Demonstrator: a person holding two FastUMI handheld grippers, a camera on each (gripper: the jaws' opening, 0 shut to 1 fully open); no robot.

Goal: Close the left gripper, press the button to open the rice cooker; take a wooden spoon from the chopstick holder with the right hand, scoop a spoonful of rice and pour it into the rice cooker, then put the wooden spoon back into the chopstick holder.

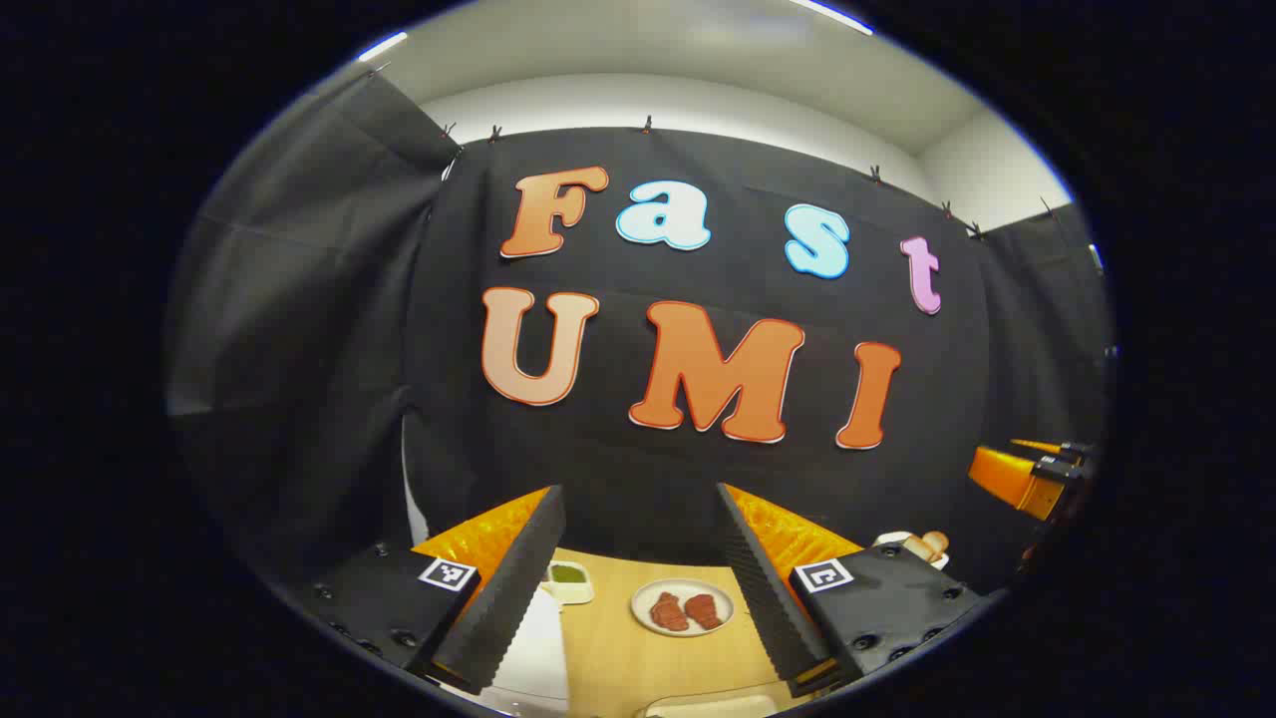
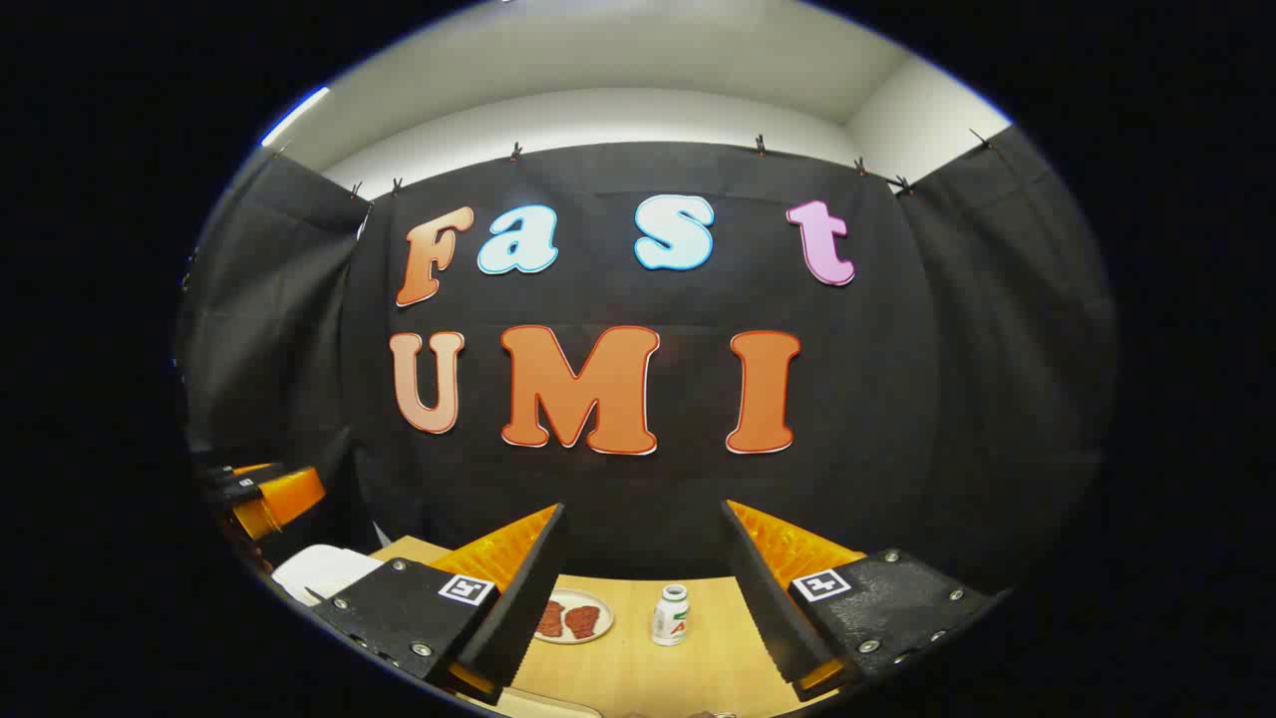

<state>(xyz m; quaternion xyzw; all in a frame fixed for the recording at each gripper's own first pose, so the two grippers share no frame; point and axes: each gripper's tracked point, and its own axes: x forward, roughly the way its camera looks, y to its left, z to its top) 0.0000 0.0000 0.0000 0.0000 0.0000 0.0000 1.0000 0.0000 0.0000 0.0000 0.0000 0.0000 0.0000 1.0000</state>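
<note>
My left gripper (image 1: 638, 489) is open and held above the wooden table (image 1: 618, 658), with nothing between its fingers. A white rounded body, likely the rice cooker (image 1: 533, 638), shows just inside its left finger. At the right, wooden spoon heads (image 1: 927, 544) stick up from a white chopstick holder behind the right finger. My right gripper (image 2: 643, 506) is also open and empty, raised over the table (image 2: 638, 668). The rice cooker (image 2: 324, 570) lies at the lower left of the right gripper view. Each gripper appears at the edge of the other's view: right gripper (image 1: 1037, 474), left gripper (image 2: 261, 494).
A plate with two red meat pieces (image 1: 683, 608) (image 2: 573, 618) sits mid-table. A small white dish of green sauce (image 1: 568, 580) stands beside the cooker. A white bottle (image 2: 672, 613) stands right of the plate. A pale rim (image 1: 708, 706) shows at the near edge.
</note>
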